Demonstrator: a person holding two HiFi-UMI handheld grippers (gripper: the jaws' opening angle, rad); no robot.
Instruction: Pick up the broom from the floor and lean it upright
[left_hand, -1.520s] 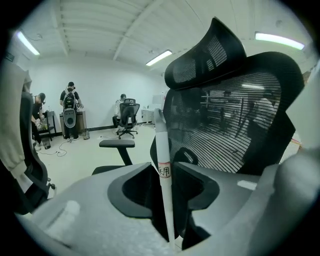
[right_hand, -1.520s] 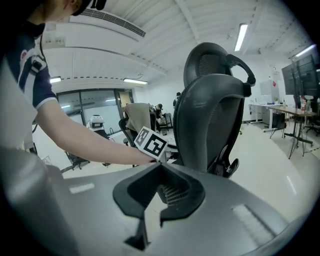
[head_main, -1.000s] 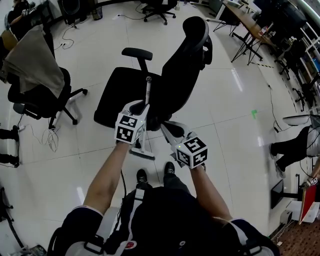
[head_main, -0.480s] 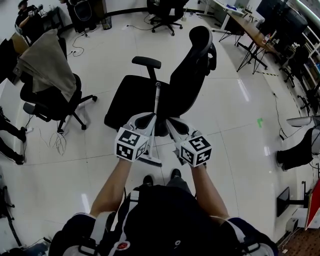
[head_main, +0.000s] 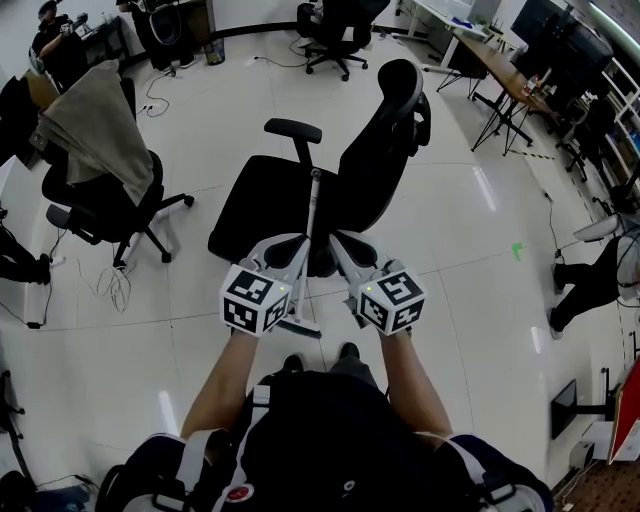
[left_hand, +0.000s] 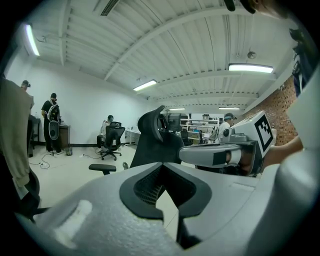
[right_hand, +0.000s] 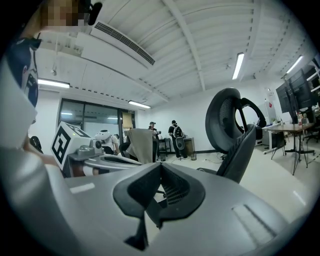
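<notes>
The broom (head_main: 309, 240) stands upright, its pale pole leaning on the front edge of the black office chair's seat (head_main: 262, 195) and its head (head_main: 300, 325) on the floor. My left gripper (head_main: 290, 243) hangs just left of the pole and my right gripper (head_main: 338, 245) just right of it. Neither holds the pole. In the left gripper view the left gripper (left_hand: 167, 197) is shut with nothing in it. The right gripper (right_hand: 150, 210) in its own view is also shut and empty. No broom shows in either gripper view.
The chair's tall backrest (head_main: 385, 140) and one armrest (head_main: 292, 128) rise right behind the broom. A second chair draped with a beige cloth (head_main: 85, 125) stands at the left, cables (head_main: 110, 285) lie beside it. Desks (head_main: 490, 40) and people stand further back.
A second ago my left gripper was at the broom's pole; it has come off it and drawn back. Both grippers have risen. The broom stays leaning on the chair.
</notes>
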